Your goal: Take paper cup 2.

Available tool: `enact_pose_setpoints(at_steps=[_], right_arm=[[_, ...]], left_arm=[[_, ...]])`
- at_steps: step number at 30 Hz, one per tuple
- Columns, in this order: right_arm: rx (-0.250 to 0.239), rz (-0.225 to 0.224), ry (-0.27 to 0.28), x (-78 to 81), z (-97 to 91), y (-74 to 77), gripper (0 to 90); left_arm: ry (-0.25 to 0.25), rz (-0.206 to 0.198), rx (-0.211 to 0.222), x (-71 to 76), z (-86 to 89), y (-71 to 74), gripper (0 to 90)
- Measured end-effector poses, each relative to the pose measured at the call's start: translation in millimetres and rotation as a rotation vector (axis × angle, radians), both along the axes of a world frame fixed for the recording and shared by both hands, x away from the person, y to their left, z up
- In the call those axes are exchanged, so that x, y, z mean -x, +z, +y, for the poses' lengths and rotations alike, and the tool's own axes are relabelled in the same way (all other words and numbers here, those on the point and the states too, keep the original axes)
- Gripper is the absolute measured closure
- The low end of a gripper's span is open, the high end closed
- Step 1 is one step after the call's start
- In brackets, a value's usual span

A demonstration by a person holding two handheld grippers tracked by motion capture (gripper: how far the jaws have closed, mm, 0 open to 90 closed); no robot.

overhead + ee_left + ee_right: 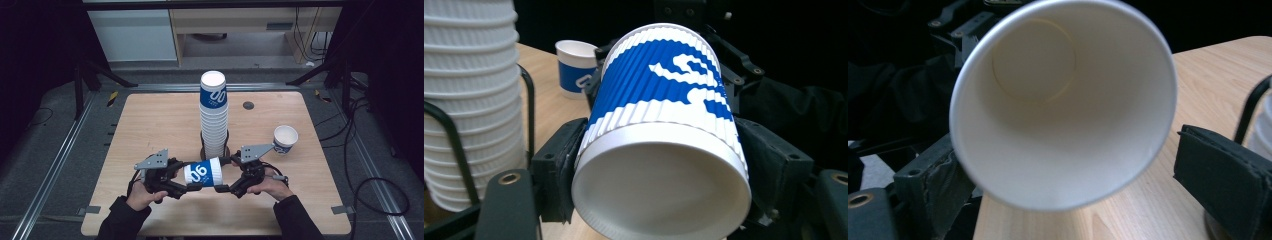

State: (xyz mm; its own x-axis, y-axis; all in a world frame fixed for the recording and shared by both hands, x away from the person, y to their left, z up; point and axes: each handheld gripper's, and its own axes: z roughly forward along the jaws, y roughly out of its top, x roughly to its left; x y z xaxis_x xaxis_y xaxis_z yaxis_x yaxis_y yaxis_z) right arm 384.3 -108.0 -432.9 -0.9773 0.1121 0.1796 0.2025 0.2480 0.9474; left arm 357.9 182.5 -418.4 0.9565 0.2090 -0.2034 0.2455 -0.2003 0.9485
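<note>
While the person's two hands rest near the front edge, the wooden surface [150,125] carries everything else in the scene. Largest on it is the stack [214,115] of blue-and-white ribbed cups, standing upright in a black wire holder [227,145] around the middle of the surface; the left gripper view shows the same stack [471,100] at its left edge, with the holder's wire [451,140] curving in front.

Just in front of the stack, a single cup [202,173] lies on its side, lifted between the two grippers, its length running left to right. The left gripper [181,181] grasps it: in the left gripper view the black pads [559,165] press against the ribbed wall of the cup [664,130] on both sides near its closed base. The right gripper [226,175] faces the cup's open mouth. In the right gripper view the white inside of the cup [1063,105] sits between the jaws; the left pad [933,180] lies close to the rim, while the right pad [1223,175] stands clearly apart from it, so these jaws are released.

Smallest, a lone cup [285,138] stands upright near the right edge, well apart from the rest.
</note>
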Motion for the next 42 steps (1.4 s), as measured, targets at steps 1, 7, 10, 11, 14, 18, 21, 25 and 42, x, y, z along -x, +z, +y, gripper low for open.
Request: enact_pose_setpoints(at_steps=[1,7,10,11,14,18,21,25,42], right_arm=[[-0.008,0.005,0.009,0.2,0.8,-0.4,5.7],[-0.015,0.015,0.037,0.9,3.9,-0.9,6.7],[-0.015,0.027,0.051,0.6,4.8,-2.0,9.0],[-0.016,0.029,0.055,0.6,5.0,-2.3,10.1],[-0.025,0.031,0.07,1.1,5.4,-2.6,13.5],[-0.033,0.034,0.075,0.8,4.5,-2.6,15.1],[-0.032,0.026,0.075,1.2,4.7,-2.0,16.0],[-0.007,0.009,0.063,1.4,3.1,-0.6,16.0],[0.209,-0.007,0.037,-1.0,10.8,-14.9,15.4]], left_arm=[[-0.004,0.004,0.002,0.2,-0.7,-0.3,25.7],[-0.022,0.009,-0.006,1.0,-4.1,-2.2,25.8],[-0.025,0.014,-0.008,0.4,-4.9,-3.7,25.7],[-0.028,0.019,-0.008,0.3,-5.5,-4.4,25.7],[-0.03,0.025,-0.009,0.2,-6.5,-5.6,25.8],[-0.028,0.028,-0.003,0.2,-6.1,-4.7,25.9],[-0.026,0.04,-0.022,0.1,-5.5,-3.4,24.5],[-0.024,0.032,-0.041,0.1,-0.4,1.3,19.5],[-0.031,0.02,-0.341,-4.8,-10.1,-21.8,16.5]])
